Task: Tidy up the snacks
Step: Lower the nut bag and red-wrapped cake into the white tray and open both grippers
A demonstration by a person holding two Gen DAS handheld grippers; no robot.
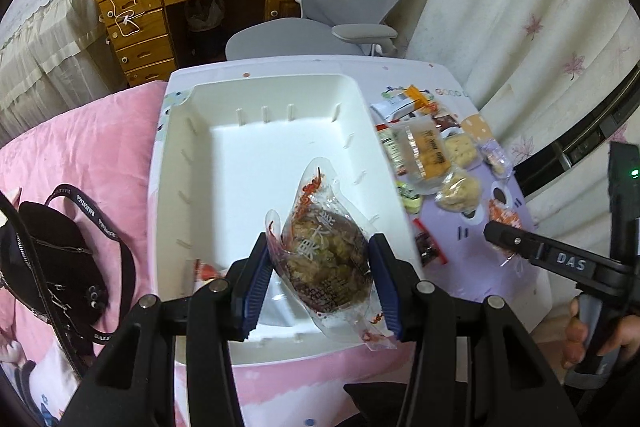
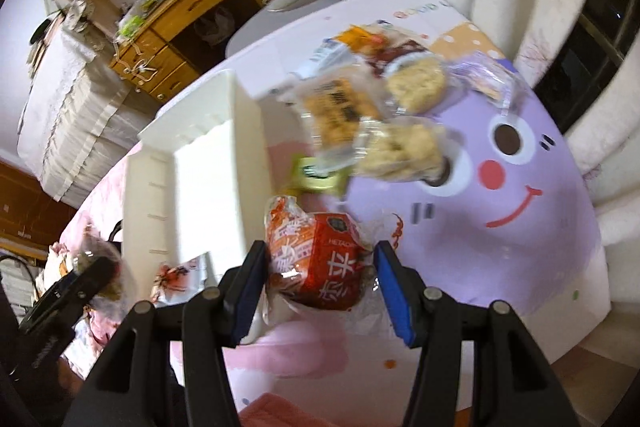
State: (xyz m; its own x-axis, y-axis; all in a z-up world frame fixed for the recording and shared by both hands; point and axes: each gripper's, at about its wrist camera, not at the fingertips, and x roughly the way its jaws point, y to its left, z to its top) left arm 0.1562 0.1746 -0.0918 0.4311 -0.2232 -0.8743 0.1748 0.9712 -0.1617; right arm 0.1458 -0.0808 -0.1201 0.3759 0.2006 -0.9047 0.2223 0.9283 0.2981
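My left gripper (image 1: 320, 267) is shut on a clear-wrapped brown pastry (image 1: 326, 251) and holds it above the near part of the white tray (image 1: 192, 155). A red-and-white packet (image 1: 206, 271) lies in the tray's near left corner. In the right wrist view, my right gripper (image 2: 320, 267) is shut on a red-wrapped snack (image 2: 320, 259), lifted beside the tray's right wall (image 2: 244, 155). Behind it lies a pile of wrapped snacks (image 2: 380, 115) on the purple cartoon tabletop (image 2: 500, 247). The left gripper (image 2: 80, 283) shows at the lower left with its pastry.
The small table rests on pink bedding (image 1: 100, 147). A black strapped bag (image 1: 60, 259) lies left of the tray. A grey office chair (image 1: 340, 7) and a wooden desk (image 1: 160, 7) stand behind. Cream curtains (image 1: 520, 7) hang at the right. A hand (image 1: 580, 331) holds the right gripper (image 1: 500, 237).
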